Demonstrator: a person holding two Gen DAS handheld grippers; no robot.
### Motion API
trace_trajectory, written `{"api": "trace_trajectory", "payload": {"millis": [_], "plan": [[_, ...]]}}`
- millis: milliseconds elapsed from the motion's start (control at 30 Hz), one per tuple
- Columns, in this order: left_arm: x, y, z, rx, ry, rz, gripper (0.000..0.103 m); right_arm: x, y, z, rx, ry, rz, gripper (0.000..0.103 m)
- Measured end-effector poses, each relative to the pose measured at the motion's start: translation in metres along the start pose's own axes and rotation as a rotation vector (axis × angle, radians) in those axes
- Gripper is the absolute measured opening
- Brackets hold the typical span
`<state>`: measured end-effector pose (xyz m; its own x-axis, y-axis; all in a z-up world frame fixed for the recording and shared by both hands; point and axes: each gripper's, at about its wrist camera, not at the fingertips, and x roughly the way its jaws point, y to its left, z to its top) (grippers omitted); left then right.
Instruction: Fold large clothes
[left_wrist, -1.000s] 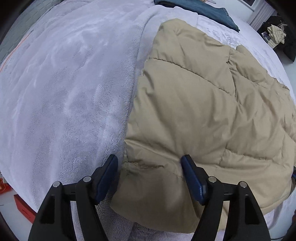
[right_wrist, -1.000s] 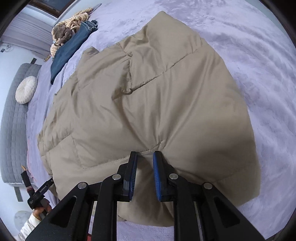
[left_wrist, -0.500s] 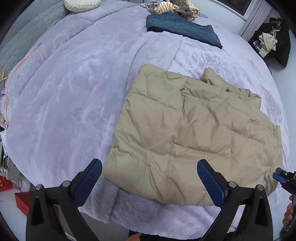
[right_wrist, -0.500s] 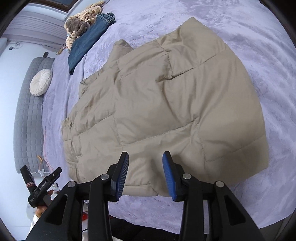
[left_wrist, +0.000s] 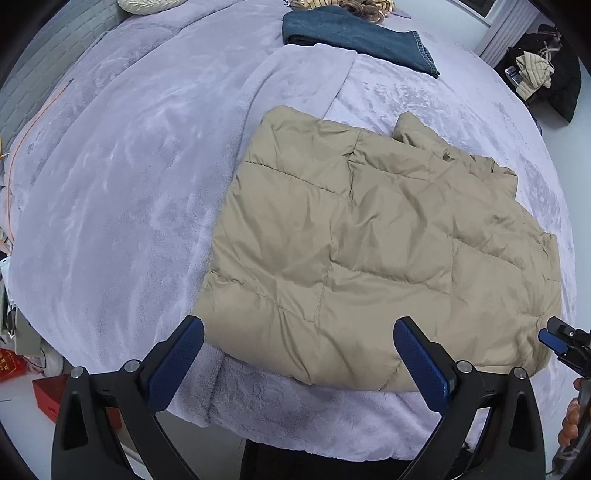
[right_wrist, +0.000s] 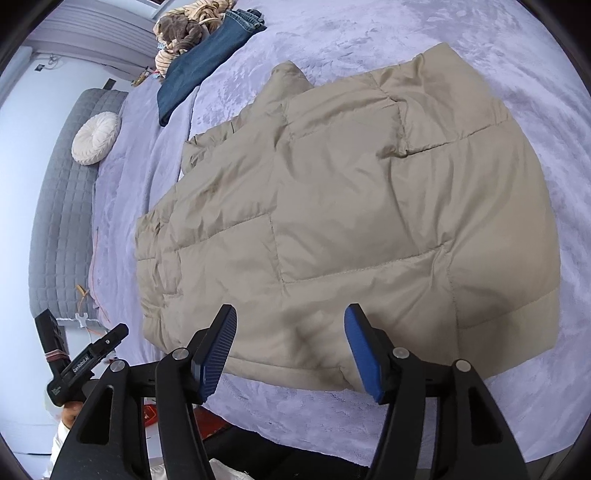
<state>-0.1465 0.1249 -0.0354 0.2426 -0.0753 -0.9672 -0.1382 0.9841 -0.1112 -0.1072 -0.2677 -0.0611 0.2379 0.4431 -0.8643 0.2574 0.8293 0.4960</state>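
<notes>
Left wrist view: the left gripper (left_wrist: 298, 354) hangs spread wide and empty above the near hem of the tan quilted jacket (left_wrist: 369, 240), which lies folded flat on the lilac blanket (left_wrist: 122, 192). This looks like a release after a fold; the next move likely calls for fresh holds on an edge. Open blanket lies left; folded jeans (left_wrist: 354, 37) sit far off

Right wrist view: the right gripper (right_wrist: 291, 345), its jaws just opening, hovers empty over the near hem, bare blanket to the right
</notes>
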Motion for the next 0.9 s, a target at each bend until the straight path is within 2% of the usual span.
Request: {"api": "trace_trajectory", "payload": {"millis": [133,167,200,500,700,900], "plan": [[0.01,0.006,0.011,0.043,0.012,-0.017,0.103,0.007,0.009,0.0,0.02,-0.008,-0.023,0.067],[0.013,0.008,0.014,0.054,0.019,-0.021,0.103,0.01,0.011,0.0,0.027,-0.009,-0.029,0.076],[0.017,0.012,0.018,0.067,0.03,-0.026,0.103,0.014,0.015,-0.001,0.037,-0.011,-0.037,0.079],[0.05,0.04,0.054,0.156,0.082,-0.11,0.103,0.05,0.054,-0.005,0.101,-0.013,-0.075,0.079],[0.072,0.062,0.073,0.14,0.124,-0.23,0.103,0.064,0.074,-0.002,0.11,-0.013,-0.103,0.079],[0.094,0.068,0.092,0.138,0.178,-0.396,0.103,0.078,0.089,0.01,0.102,-0.022,-0.14,0.079]]}}
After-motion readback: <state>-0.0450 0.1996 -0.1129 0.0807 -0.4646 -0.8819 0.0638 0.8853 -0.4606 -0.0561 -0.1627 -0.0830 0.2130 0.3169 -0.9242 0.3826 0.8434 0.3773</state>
